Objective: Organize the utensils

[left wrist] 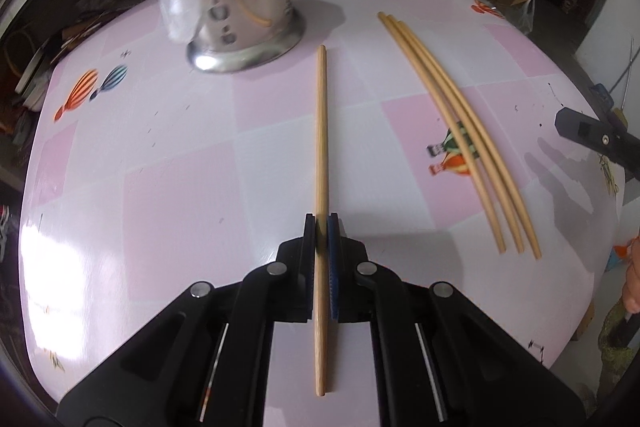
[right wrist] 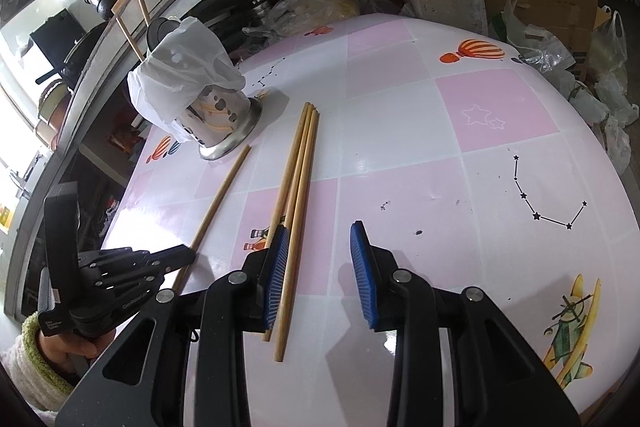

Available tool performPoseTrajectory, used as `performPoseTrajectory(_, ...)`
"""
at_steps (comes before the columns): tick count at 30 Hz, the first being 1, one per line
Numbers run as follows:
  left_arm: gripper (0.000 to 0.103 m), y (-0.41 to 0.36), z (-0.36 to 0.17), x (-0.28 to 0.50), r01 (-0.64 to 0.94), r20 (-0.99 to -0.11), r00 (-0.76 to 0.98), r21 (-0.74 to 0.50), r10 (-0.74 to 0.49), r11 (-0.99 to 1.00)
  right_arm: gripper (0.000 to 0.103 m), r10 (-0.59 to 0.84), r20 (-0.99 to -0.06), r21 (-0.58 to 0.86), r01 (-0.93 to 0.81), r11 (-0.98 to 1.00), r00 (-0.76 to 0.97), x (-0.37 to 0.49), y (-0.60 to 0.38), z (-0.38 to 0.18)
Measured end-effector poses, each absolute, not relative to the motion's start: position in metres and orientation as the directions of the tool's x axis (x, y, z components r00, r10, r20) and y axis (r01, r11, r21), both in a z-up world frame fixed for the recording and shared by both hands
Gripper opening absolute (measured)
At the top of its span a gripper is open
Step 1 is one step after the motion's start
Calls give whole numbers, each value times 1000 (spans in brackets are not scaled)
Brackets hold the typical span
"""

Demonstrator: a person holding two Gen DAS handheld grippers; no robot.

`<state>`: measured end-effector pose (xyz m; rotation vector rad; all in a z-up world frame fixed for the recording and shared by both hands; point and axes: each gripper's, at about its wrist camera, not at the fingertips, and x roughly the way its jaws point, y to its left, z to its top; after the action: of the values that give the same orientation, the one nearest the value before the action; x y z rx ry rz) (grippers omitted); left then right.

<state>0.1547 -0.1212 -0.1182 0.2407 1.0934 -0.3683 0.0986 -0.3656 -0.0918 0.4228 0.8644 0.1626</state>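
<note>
Pink tabletop (left wrist: 180, 187). Left gripper (left wrist: 322, 227) clamps chopstick (left wrist: 321, 131), tip toward holder (left wrist: 248, 31); next: lift, drop in. Right gripper (right wrist: 320, 259) half-open, empty.

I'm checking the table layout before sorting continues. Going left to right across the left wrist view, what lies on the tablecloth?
Metal holder with white bag → single chopstick clamped in the left claw → three loose chopsticks → tip of the right claw.

Both wrist views look steeply down, close over the table (left wrist: 160, 187). They share the holder (left wrist: 248, 23), upper left of each frame, and the chopsticks (right wrist: 296, 187) mid-frame.
</note>
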Motion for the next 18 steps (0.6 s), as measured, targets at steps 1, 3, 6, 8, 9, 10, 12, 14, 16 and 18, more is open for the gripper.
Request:
performPoseTrajectory(1, 5, -118, -118, 153, 399, -898, 407, 8, -169, 917, 32, 307, -702, 423, 30, 906, 643, 99, -365, -92)
performPoseTrajectory(3, 5, -113, -118, 150, 385, -900, 403, 3, -166, 923, 32, 309, -703, 423, 27, 906, 641, 99, -363, -91)
performPoseTrajectory(6, 5, -107, -118, 146, 370, -904, 394, -10, -166, 929, 32, 311, -703, 421, 22, 907, 640, 99, -361, -91)
performPoseTrajectory(8, 5, -104, -118, 145, 365, -907, 386, -16, -167, 931, 32, 313, -703, 420, 18, 907, 638, 100, -359, -90)
performPoseTrajectory(9, 5, -104, -118, 144, 363, -909, 383, -18, -167, 931, 32, 313, -704, 419, 17, 908, 638, 100, -359, -90)
performPoseTrajectory(10, 5, -103, -118, 143, 361, -910, 378, -22, -168, 932, 32, 313, -705, 417, 15, 909, 636, 100, -358, -90)
performPoseTrajectory(12, 5, -100, -118, 140, 356, -913, 372, -29, -170, 934, 32, 314, -706, 418, 14, 909, 635, 101, -356, -90)
performPoseTrajectory(14, 5, -99, -118, 139, 350, -914, 366, -38, -174, 936, 32, 316, -707, 418, 13, 909, 633, 101, -355, -91)
performPoseTrajectory(16, 5, -98, -118, 139, 347, -915, 361, -46, -179, 937, 32, 317, -708, 417, 11, 909, 631, 102, -354, -91)
performPoseTrajectory(18, 6, -97, -118, 139, 344, -915, 357, -57, -186, 937, 32, 318, -709, 416, 9, 909, 629, 102, -353, -91)
